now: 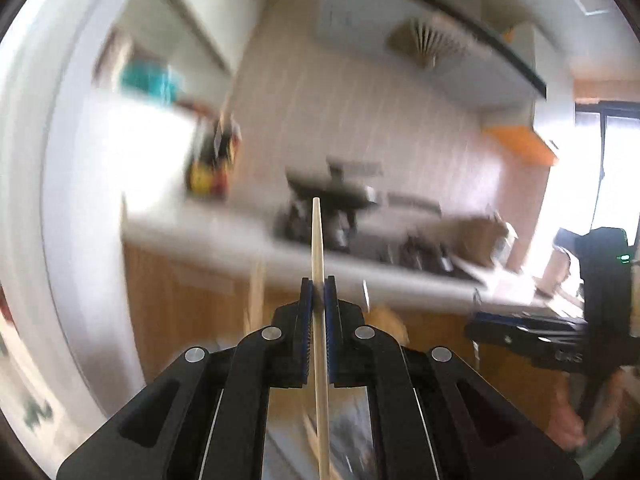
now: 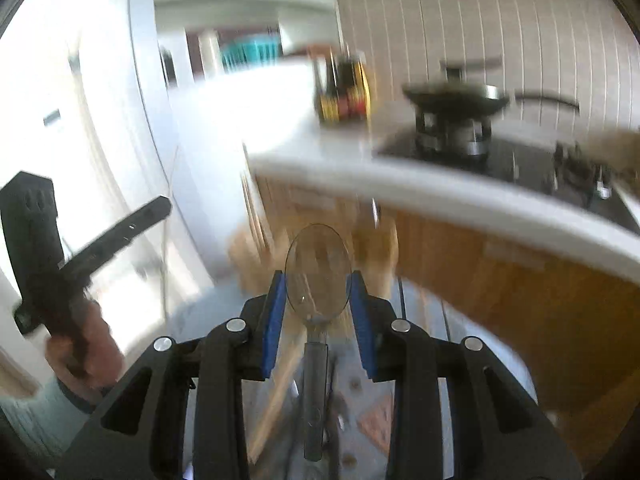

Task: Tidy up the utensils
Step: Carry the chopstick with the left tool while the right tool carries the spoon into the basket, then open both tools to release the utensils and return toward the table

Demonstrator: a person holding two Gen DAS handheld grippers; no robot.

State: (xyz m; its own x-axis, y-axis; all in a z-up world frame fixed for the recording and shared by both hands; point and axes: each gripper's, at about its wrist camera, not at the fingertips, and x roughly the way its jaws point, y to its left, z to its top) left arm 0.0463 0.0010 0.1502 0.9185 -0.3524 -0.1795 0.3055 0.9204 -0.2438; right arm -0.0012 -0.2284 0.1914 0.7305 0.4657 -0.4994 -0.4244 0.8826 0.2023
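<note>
Starting at my left, my left claw (image 1: 319, 284) is closed tight on a wooden chopstick (image 1: 317, 248), the blue pads (image 1: 306, 320) pressing its sides; the stick runs straight forward along the claw's own line, its narrow tip out ahead and its back end passing down between the linkages toward me. Everything behind it is smeared by motion, but I can make out the white tabletop (image 1: 192, 220) with a dark pan (image 1: 332, 188) on a stove, and wooden cabinet fronts below. At the right edge of that view my other tool shows, well apart. Moving right, my right claw (image 2: 319, 286) stands partly spread, and a clear plastic spoon (image 2: 318, 276) sits between its pads, bowl forward and handle trailing back toward me; whether the pads truly pinch the bowl's edges I cannot tell for sure, though it looks held. Both utensils lie lengthwise with their claws, raised in the air below the tabletop's (image 2: 440, 188) edge. No holder or tray is visible, so I judge each piece must be carried to its place tip-first.
</note>
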